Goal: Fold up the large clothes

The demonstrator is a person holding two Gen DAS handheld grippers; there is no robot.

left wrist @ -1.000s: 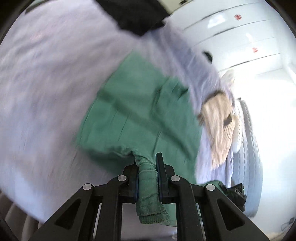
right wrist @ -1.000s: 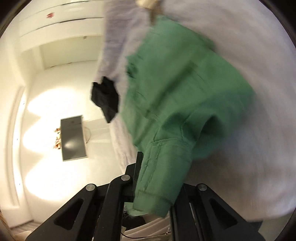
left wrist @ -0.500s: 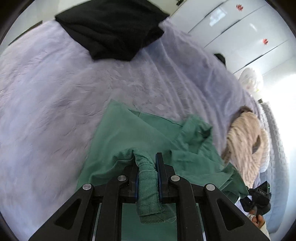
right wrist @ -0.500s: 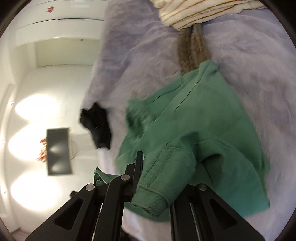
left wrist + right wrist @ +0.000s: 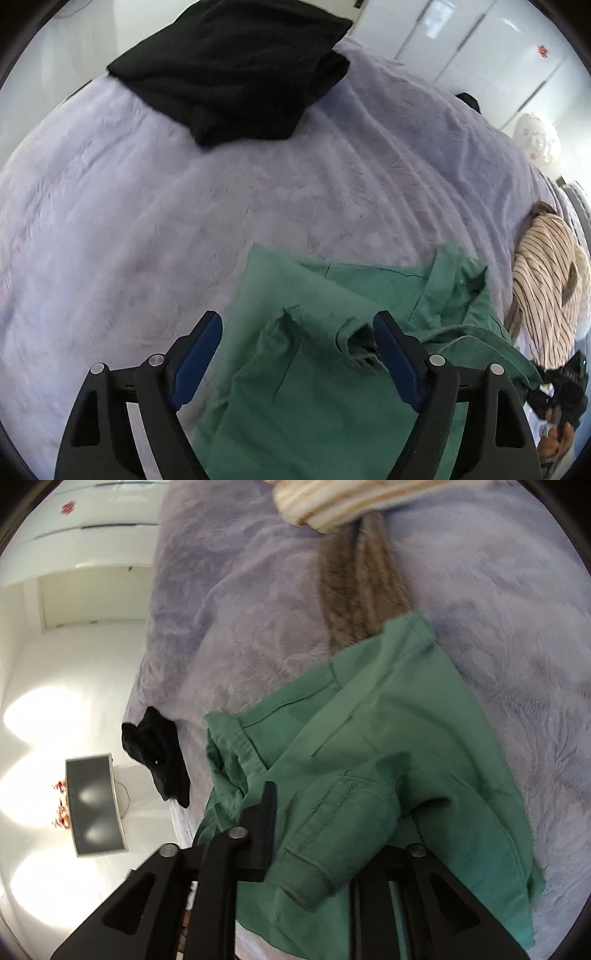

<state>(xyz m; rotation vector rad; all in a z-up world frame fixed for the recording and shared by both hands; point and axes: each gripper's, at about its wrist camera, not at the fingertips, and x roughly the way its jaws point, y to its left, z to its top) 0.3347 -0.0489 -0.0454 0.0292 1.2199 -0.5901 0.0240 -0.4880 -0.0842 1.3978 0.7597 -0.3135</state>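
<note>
Left wrist view: my left gripper (image 5: 297, 332) has just sprung its fingers (image 5: 201, 343) wide, blue pads clear of the cloth. The green garment (image 5: 314, 387) lies loose between them on the lavender bed (image 5: 147, 229), a rumpled cuff just beside the right pad. I'm tilted steeply down. Black clothes (image 5: 236, 70) sit at twelve o'clock, a striped top (image 5: 543, 284) at three.

Right wrist view: my right gripper (image 5: 328, 834) has been easing open, fingers (image 5: 264, 827) still narrow, the green garment's ribbed cuff (image 5: 314, 864) draped between them; whether the pads still press it I can't tell. The garment spreads toward one o'clock, touching a brown knit (image 5: 358, 583) at twelve.
</note>
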